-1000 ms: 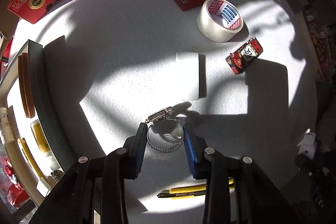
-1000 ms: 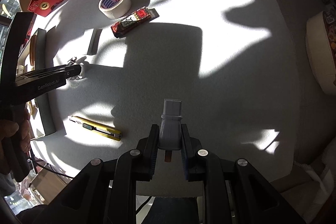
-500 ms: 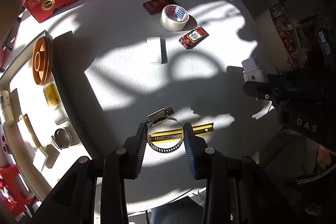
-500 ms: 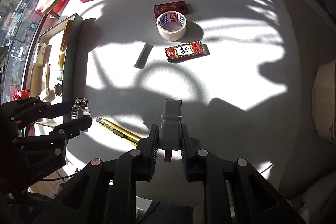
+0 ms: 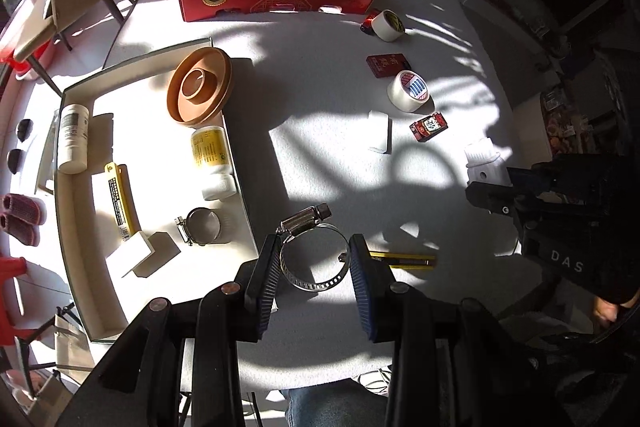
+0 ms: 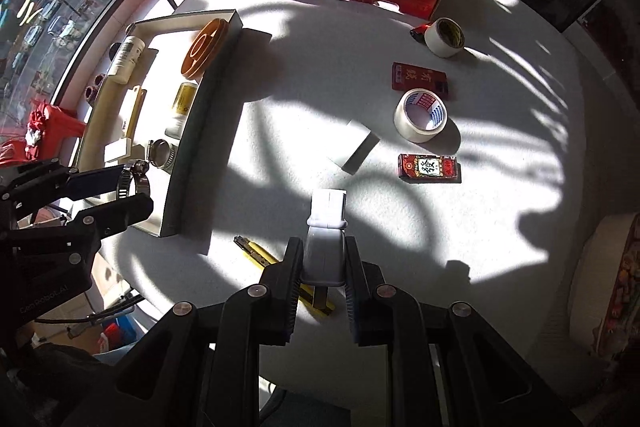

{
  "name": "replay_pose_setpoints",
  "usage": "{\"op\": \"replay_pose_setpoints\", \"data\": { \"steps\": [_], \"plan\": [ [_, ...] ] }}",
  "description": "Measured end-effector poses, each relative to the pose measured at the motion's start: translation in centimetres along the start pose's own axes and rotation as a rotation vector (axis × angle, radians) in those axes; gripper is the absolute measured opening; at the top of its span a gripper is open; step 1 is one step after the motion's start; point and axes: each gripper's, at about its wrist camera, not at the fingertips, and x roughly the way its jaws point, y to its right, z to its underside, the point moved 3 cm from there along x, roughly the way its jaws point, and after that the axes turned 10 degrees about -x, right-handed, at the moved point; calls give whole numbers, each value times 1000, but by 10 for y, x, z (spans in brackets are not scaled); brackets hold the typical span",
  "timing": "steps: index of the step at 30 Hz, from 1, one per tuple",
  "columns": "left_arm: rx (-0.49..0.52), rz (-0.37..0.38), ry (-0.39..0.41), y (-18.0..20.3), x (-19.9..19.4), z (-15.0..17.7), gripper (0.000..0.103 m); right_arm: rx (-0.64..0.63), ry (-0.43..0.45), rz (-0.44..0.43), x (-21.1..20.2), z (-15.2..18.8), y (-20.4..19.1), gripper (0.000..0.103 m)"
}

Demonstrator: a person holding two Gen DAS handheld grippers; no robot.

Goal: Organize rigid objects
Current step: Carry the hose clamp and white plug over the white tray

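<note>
Sunlit white textured counter (image 5: 328, 155), left claw (image 5: 314, 267) clamped on perforated steel hose clamp (image 5: 314, 259) just right of grey-walled tray (image 5: 240, 187), right claw (image 6: 322, 259) clamped on white plastic adapter (image 6: 326, 227) right of tray.

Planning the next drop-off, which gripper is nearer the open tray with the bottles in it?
Left. The left gripper, holding a hose clamp, hangs at the tray's near corner. The right gripper, holding a white plug, is out over the table.
</note>
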Motion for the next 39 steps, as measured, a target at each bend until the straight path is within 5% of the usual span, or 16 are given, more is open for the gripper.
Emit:
{"op": "replay_pose_setpoints", "data": {
  "steps": [17, 39],
  "plan": [
    [-127, -23, 46, -64, -20, 8, 37, -162, 10, -6, 2, -32, -65, 21],
    [-144, -61, 56, -112, -32, 5, 37, -199, 31, -34, 11, -63, -109, 21]
  ]
}}
